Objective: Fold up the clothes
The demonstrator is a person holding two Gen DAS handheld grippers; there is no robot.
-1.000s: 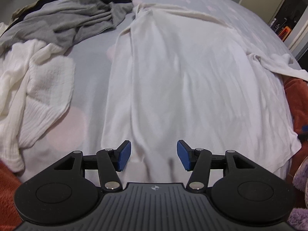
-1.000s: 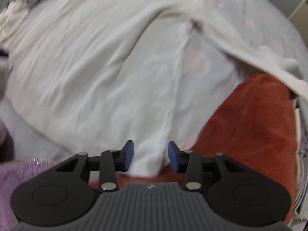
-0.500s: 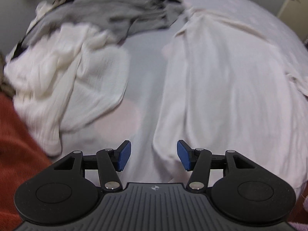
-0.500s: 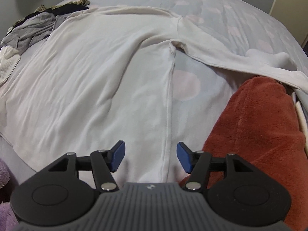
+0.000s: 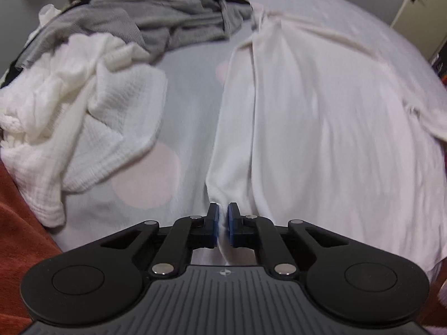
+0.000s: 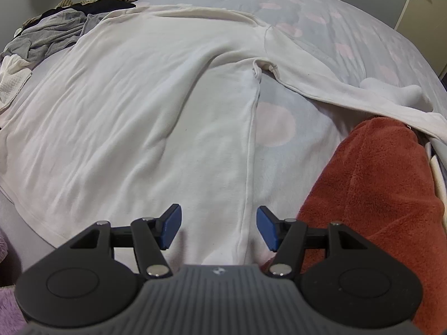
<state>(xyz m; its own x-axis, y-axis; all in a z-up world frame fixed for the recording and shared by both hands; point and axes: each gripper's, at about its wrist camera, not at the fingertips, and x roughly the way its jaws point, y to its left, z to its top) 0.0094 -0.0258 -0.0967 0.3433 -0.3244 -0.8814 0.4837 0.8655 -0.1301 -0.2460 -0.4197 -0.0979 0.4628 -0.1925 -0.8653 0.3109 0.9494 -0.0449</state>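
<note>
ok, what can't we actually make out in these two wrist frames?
- Left wrist: the hem corner of the white long-sleeved shirt inside the closed left gripper is masked by its blue pads; the view is motion-blurred.
- Right wrist: the same shirt's hem below the open right gripper is hidden by the gripper body.
- Right wrist: the sleeve cuff passes behind the rust-red fleece blanket.
</note>
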